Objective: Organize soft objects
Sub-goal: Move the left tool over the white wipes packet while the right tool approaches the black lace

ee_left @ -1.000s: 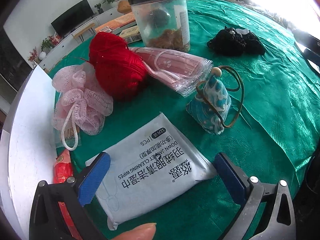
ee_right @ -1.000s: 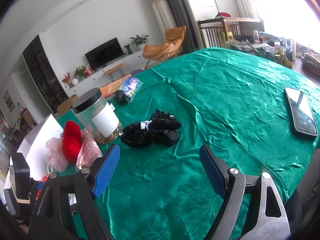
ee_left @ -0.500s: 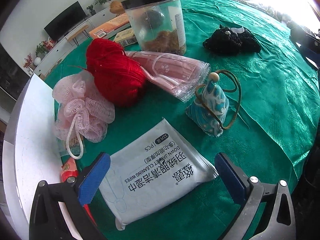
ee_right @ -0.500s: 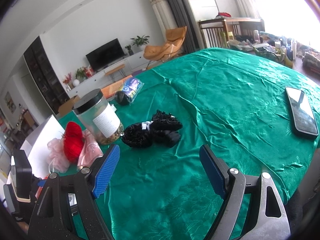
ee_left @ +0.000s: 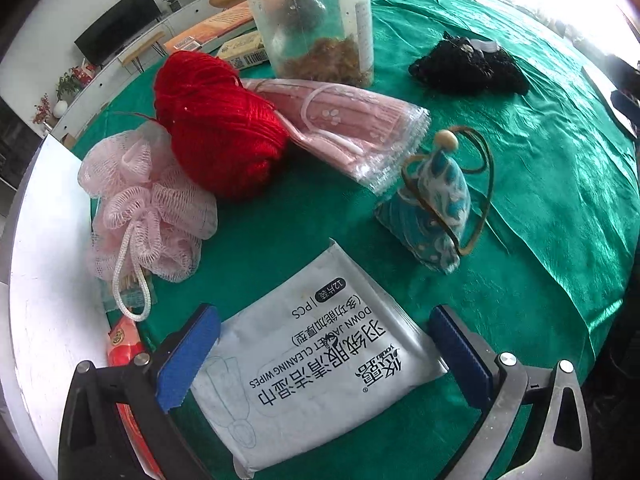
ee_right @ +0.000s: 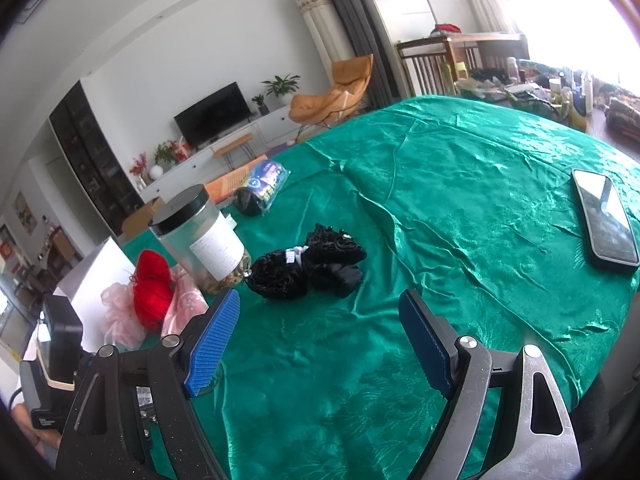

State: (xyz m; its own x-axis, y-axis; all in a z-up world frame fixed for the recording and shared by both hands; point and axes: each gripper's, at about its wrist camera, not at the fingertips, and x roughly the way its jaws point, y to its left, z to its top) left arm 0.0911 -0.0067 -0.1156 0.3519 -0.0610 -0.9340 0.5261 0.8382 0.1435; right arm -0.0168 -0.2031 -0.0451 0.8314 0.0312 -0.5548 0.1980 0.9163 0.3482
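While the left gripper (ee_left: 324, 354) stands wide open at lower centre of its frame, its blue pads flank the cleaning wipes pack (ee_left: 316, 364), lying flat on the green tablecloth (ee_left: 540, 184). Red yarn ball (ee_left: 218, 124) sits upper left, touching the pink mesh sponge (ee_left: 144, 208). Right gripper (ee_right: 320, 344) is also wide open, holding nothing; black fabric bundle (ee_right: 308, 266) lies mid-frame above it.

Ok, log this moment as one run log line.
left tongs: open, straddling wipes pack | right tongs: open, over green tablecloth | black lace bundle: untouched
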